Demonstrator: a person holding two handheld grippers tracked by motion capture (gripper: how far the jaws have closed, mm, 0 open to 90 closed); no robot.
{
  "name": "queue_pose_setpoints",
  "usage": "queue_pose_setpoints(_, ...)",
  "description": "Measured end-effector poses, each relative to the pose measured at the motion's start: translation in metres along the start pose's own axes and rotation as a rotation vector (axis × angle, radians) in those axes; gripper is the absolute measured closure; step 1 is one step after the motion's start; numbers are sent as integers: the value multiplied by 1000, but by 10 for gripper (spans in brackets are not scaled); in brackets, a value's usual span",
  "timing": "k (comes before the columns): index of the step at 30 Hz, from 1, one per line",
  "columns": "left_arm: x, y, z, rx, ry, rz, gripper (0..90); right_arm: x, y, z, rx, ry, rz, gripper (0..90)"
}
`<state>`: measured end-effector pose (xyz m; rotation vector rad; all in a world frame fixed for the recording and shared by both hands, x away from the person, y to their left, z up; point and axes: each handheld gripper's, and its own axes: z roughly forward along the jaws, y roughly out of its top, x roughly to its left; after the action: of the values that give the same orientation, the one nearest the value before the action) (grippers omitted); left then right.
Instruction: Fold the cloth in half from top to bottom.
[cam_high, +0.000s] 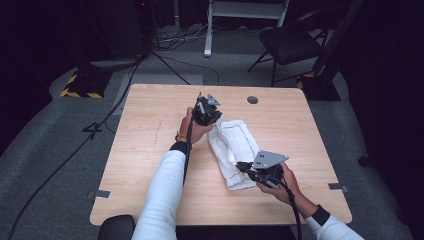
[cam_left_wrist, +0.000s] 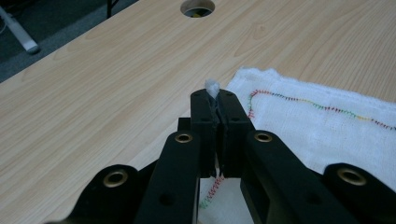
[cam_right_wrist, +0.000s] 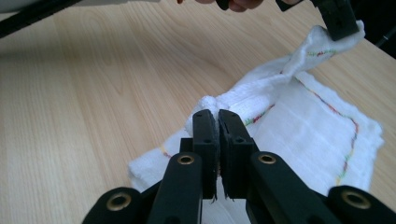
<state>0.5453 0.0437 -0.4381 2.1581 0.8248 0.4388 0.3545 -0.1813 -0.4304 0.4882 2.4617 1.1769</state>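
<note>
The white cloth (cam_high: 234, 150) with multicoloured edge stitching lies right of centre on the wooden worktop (cam_high: 150, 150), partly folded. The left gripper (cam_left_wrist: 215, 100) is clamped on one corner nearer the far edge; the right gripper (cam_right_wrist: 217, 122) is clamped on a bunched edge nearer the near edge. Pinching two ends probably keeps the fold aligned while the layer is carried over.

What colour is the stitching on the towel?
Rainbow stitching of red, yellow and green on the white towel; clearest in the left gripper view.
</note>
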Motion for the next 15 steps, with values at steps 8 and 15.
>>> queue_pose_setpoints(8, -9, 8, 22, 18, -19, 18, 870, -12, -20, -8, 34, -35, 33, 866)
queue_pose_setpoints(15, -24, 20, 38, 10, -41, 41, 867, -17, -35, -19, 67, -60, 55, 865)
